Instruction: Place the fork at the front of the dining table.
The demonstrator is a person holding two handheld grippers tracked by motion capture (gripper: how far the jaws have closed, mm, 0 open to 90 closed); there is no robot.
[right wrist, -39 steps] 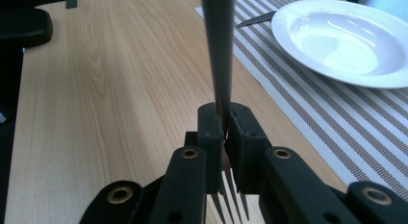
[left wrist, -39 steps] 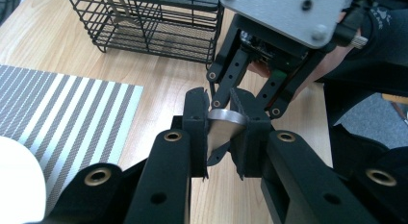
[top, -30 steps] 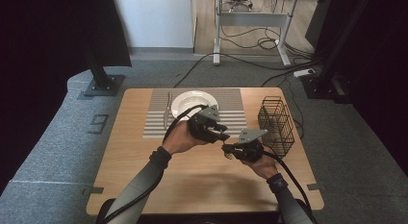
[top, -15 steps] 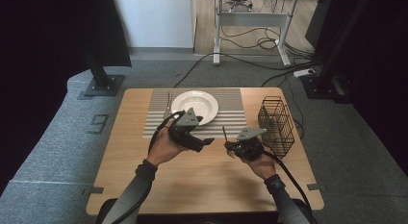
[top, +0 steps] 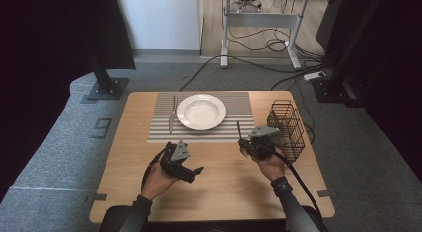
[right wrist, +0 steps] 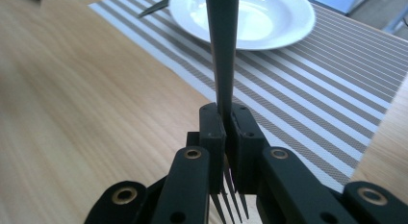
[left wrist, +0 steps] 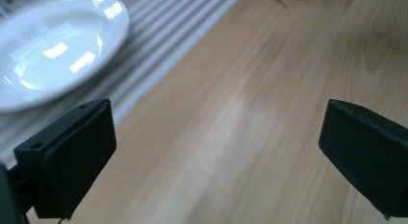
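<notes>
Your right gripper point(right wrist: 226, 132) is clamped tight on a dark fork point(right wrist: 222, 51), handle pointing up and away, tines down behind the pads. In the high view it hangs over the bench point(top: 224, 187) at the near right corner of the striped placemat point(top: 164, 132), just beside the black wire basket point(top: 286, 127). Your left gripper point(left wrist: 216, 152) has just been opening; jaws stand wide with nothing between them, over bare wood near the white plate point(top: 201, 111). A knife point(top: 172, 115) lies left of the plate.
</notes>
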